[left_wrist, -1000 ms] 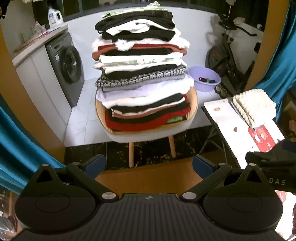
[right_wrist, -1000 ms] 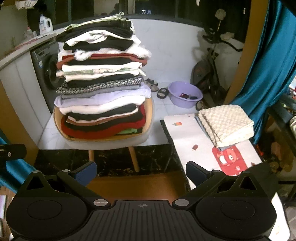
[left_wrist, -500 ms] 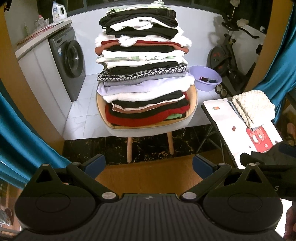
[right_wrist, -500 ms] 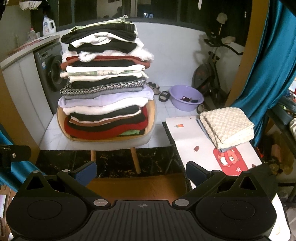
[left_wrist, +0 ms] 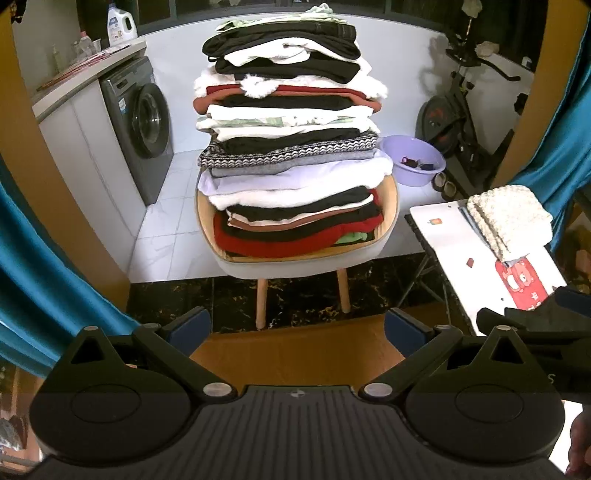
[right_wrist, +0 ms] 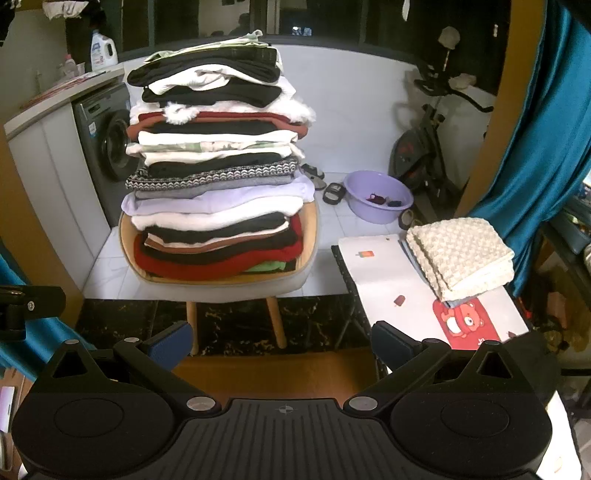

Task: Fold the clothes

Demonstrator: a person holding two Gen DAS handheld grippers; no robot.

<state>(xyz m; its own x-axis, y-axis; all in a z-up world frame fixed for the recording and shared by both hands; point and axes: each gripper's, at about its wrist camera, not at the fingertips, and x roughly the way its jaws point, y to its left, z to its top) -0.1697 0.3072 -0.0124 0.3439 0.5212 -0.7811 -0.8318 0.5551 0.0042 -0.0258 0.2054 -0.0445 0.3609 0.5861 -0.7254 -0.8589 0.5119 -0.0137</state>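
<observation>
Facing a tall stack of folded clothes (left_wrist: 290, 147), piled on a chair (left_wrist: 295, 264) with pale wooden legs, set on white floor tiles. Left gripper (left_wrist: 297, 328) held low over a brown wooden floor strip, jaws spread wide, nothing between the blue pads (left_wrist: 190, 326). Right gripper (right_wrist: 282, 341) likewise parted and empty, pointing at the same stack (right_wrist: 218, 166) from slightly further right.

Layers of black, white, red, lilac and a black-and-white zigzag knit in the pile, with a green piece peeking out at the bottom right edge. Stack leaning a little, wider than the seat in places.

Right of the chair, a small white table (right_wrist: 384, 273) carrying a folded cream textured blanket (right_wrist: 460, 254) and a red bear print (right_wrist: 463, 323) near its front edge. Blanket lying on top of something blue-grey, only an edge showing.

Behind, on the tiles: a lilac basin (right_wrist: 378, 197) holding small dark items, sandals just beside it, an exercise bike (left_wrist: 467, 122) at the wall. On the left, a grey washing machine (left_wrist: 142, 125) under a counter, a detergent bottle (left_wrist: 120, 24) standing on top. Teal curtains (right_wrist: 532, 155) hanging at both sides.
</observation>
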